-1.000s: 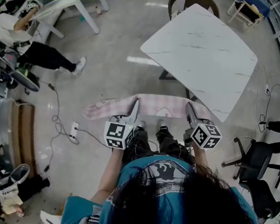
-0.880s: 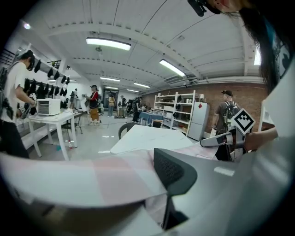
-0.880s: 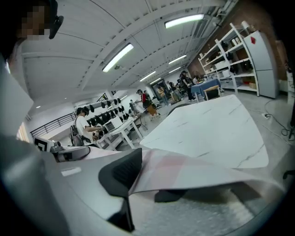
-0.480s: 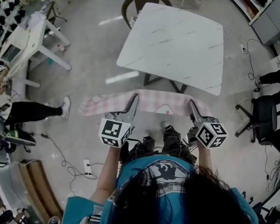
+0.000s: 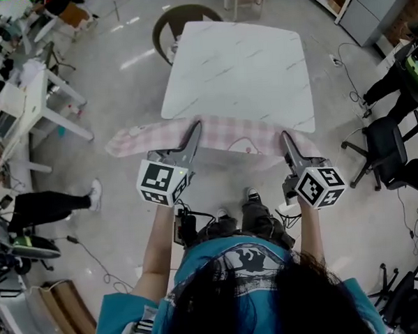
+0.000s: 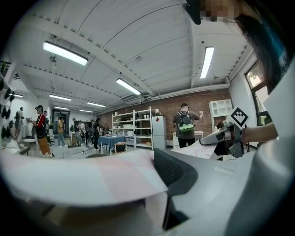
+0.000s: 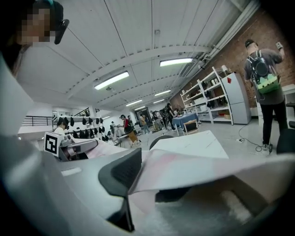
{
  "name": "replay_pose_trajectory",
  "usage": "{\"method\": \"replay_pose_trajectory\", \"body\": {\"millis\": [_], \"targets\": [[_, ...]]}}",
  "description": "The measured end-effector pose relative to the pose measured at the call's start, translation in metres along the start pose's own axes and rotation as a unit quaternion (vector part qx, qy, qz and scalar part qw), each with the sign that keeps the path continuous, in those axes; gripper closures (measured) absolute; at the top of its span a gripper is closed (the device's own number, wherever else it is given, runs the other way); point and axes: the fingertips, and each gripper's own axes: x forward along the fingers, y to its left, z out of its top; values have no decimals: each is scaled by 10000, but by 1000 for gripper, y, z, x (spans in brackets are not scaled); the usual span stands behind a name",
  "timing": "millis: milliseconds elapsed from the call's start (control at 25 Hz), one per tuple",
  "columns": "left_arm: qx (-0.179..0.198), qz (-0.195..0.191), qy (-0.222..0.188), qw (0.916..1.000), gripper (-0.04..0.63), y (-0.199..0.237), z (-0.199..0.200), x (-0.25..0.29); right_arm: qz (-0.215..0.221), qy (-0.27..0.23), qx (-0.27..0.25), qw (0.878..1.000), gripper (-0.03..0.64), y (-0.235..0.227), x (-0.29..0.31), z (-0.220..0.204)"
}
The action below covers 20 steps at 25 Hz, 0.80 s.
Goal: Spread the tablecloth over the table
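A pink checked tablecloth (image 5: 225,135) hangs bunched in a long band between my two grippers, just in front of the white marble table (image 5: 239,70). My left gripper (image 5: 195,128) is shut on its left part, and a loose end trails off to the left. My right gripper (image 5: 284,136) pinches the right part; its jaws are opening a little, with the cloth still between them. In the left gripper view the cloth (image 6: 92,177) lies over the lower jaw, against the dark pad (image 6: 175,173). The right gripper view shows the same cloth (image 7: 207,170) clamped beside its pad (image 7: 120,173).
A dark round chair (image 5: 177,21) stands at the table's far side. A black office chair (image 5: 397,153) is at the right, a white table (image 5: 24,103) at the left. A seated person's legs (image 5: 54,204) and floor cables lie to the left. Several people stand far off.
Both grippers have risen with the cloth and moved toward the table. The cloth now reaches the table's near edge, and the table sits straight ahead.
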Motion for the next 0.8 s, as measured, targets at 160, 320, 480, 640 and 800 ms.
{"method": "replay_pose_trajectory", "body": {"millis": [160, 320, 480, 640, 800], "targets": [[163, -123, -362, 9991, 512, 1, 21, -2, 4, -315, -260, 9992, 532, 9, -7, 20], [338, -199, -699, 9968, 512, -1, 22, -7, 21, -606, -527, 9968, 532, 13, -12, 21], [450, -297, -1023, 9933, 511, 16, 57, 14, 56, -766, -833, 9936, 532, 12, 5, 65], [371, -288, -1146, 9923, 511, 51, 97, 55, 107, -775, -1164, 9901, 532, 1, 47, 125], [283, -191, -1156, 9927, 511, 74, 103, 82, 162, -788, -1380, 9872, 532, -11, 80, 144]]}}
